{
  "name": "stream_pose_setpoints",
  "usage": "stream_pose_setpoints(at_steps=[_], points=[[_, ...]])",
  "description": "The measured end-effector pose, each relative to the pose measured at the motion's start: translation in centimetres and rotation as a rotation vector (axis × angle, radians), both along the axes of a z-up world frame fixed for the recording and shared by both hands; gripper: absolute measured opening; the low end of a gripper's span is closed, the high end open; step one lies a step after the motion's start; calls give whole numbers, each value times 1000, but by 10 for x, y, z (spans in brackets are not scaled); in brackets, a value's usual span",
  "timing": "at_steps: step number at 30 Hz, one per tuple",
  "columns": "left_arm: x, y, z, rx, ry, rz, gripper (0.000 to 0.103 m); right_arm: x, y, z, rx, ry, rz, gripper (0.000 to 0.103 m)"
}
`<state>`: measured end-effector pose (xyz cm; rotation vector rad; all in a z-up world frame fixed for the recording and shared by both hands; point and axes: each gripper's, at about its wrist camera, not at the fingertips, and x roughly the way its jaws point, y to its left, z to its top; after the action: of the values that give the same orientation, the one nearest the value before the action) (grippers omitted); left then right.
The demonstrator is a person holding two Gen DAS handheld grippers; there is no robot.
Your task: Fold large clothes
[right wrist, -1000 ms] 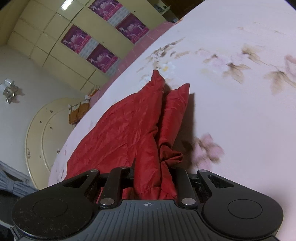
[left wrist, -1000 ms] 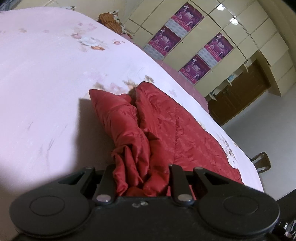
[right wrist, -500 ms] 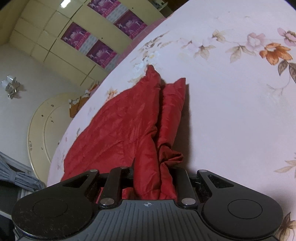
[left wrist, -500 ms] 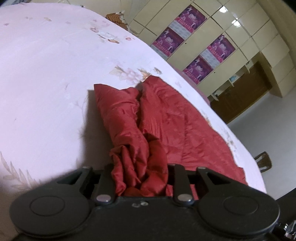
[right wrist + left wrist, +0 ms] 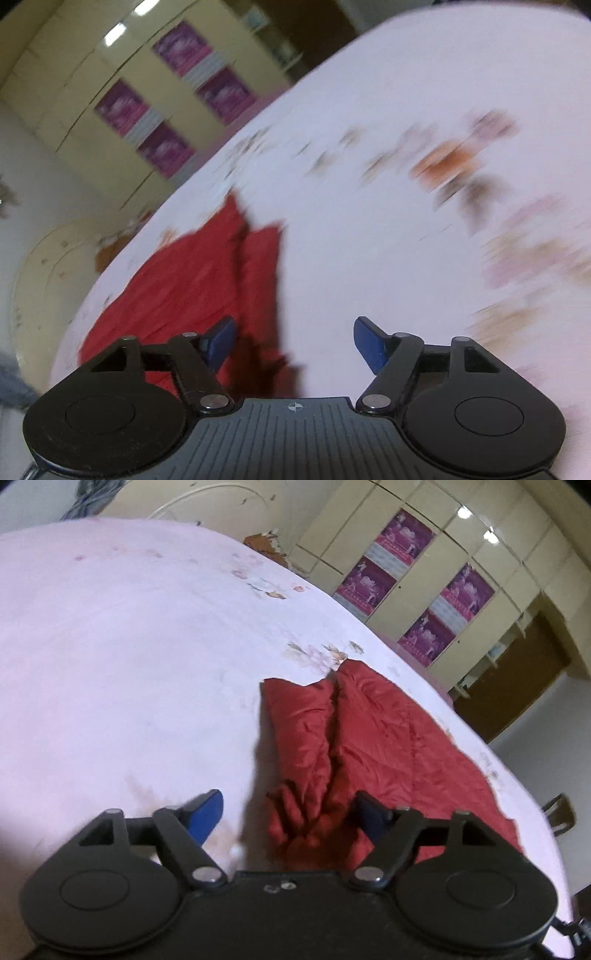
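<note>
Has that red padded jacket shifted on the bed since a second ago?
Yes. The red jacket has been pulled away from the purple posters, and both grippers' jaws have just been opening, releasing it.

Pale floral bedsheet (image 5: 129,657), cream cupboard doors (image 5: 491,565) with purple posters (image 5: 402,535), brown wooden door (image 5: 517,686)

The left gripper (image 5: 290,814) and right gripper (image 5: 295,341) both tilt downward. Their jaws have just been opening, pads gripping nothing.
</note>
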<state>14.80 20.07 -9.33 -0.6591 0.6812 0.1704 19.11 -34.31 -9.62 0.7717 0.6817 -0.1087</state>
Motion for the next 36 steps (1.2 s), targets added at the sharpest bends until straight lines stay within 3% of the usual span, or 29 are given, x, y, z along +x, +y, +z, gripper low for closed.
stream_pose_setpoints(at_steps=[1,3,6,15,16,20,26,29,32,36], points=[[-6,-1,2,-18,-9,0,74,-5,-4,5,-5,-16,-7,69],[-12,-7,-1,-61,-12,-13,74,-11,-4,17,-43,-33,10,36],[-6,-16,-9,-105,-16,-8,74,-6,17,31,-88,-56,77,13],[38,-17,-18,-163,-38,20,72,56,125,42,-167,-71,378,13],[43,-17,-18,-163,-43,20,68,64,137,40,-165,-71,409,13],[54,-15,-24,-186,-35,0,36,94,192,37,-183,-77,524,13],[54,-22,-23,-132,-54,-41,27,114,241,21,-219,-56,611,13],[52,-25,-19,-116,-81,-56,22,127,260,-7,-303,45,650,8],[51,-30,-8,-43,-104,-100,21,129,263,-20,-299,61,634,8],[50,-34,0,9,-88,-125,21,129,262,-16,-297,63,625,8]])
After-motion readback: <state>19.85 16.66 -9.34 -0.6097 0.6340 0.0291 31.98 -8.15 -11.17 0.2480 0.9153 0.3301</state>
